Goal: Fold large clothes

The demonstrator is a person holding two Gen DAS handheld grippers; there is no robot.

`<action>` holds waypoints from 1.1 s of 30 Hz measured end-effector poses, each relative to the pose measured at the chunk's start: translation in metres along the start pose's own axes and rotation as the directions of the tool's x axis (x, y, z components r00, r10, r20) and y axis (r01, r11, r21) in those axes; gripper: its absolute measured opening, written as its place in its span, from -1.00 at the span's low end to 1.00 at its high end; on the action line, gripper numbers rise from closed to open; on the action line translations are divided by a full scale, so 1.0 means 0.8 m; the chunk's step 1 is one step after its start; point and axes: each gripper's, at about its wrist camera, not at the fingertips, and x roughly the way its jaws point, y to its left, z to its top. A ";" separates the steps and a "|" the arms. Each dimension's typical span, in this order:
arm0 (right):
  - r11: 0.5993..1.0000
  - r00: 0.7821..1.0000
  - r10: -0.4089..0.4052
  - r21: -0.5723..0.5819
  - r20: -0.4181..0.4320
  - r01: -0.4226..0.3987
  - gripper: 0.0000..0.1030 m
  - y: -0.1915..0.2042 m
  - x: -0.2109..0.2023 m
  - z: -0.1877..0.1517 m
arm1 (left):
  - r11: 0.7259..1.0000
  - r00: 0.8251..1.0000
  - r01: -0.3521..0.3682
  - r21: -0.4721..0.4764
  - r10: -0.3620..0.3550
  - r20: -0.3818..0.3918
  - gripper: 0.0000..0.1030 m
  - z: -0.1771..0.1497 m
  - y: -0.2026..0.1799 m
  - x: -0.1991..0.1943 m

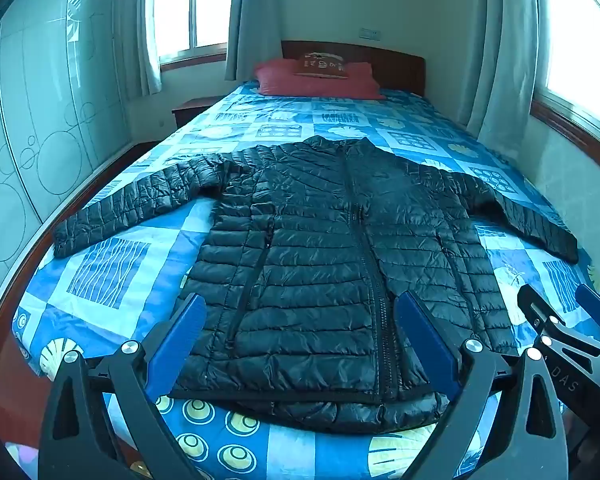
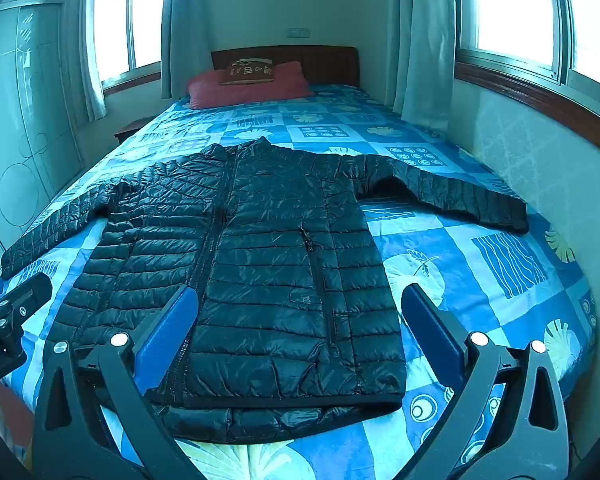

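Note:
A black quilted puffer jacket (image 1: pixel 332 256) lies flat, front up and zipped, on the bed, both sleeves spread out sideways; it also shows in the right wrist view (image 2: pixel 252 264). My left gripper (image 1: pixel 300 308) is open and empty, hovering above the jacket's hem near the foot of the bed. My right gripper (image 2: pixel 300 304) is open and empty, above the hem's right half. The right gripper also shows at the right edge of the left wrist view (image 1: pixel 560 304); the left one shows at the left edge of the right wrist view (image 2: pixel 16 288).
The bed has a blue patterned cover (image 1: pixel 112 268) and red pillows (image 1: pixel 316 80) by a dark headboard (image 2: pixel 324 60). A wardrobe (image 1: pixel 40 120) stands left, a wall with windows (image 2: pixel 520 12) runs right. A nightstand (image 1: pixel 192 108) sits at the far left.

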 end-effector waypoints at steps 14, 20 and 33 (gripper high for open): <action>1.000 1.000 0.004 0.004 -0.006 -0.004 0.96 0.001 0.001 -0.002 | 1.000 1.000 0.003 -0.013 -0.003 -0.002 0.85 0.002 0.002 0.000; 1.000 1.000 0.004 0.004 -0.006 -0.004 0.96 0.004 -0.001 -0.003 | 1.000 1.000 0.004 -0.018 -0.004 0.000 0.85 0.000 0.005 -0.002; 1.000 1.000 0.004 0.004 -0.007 -0.004 0.96 0.005 -0.001 -0.003 | 1.000 1.000 0.006 -0.028 -0.006 -0.004 0.85 -0.003 0.007 -0.001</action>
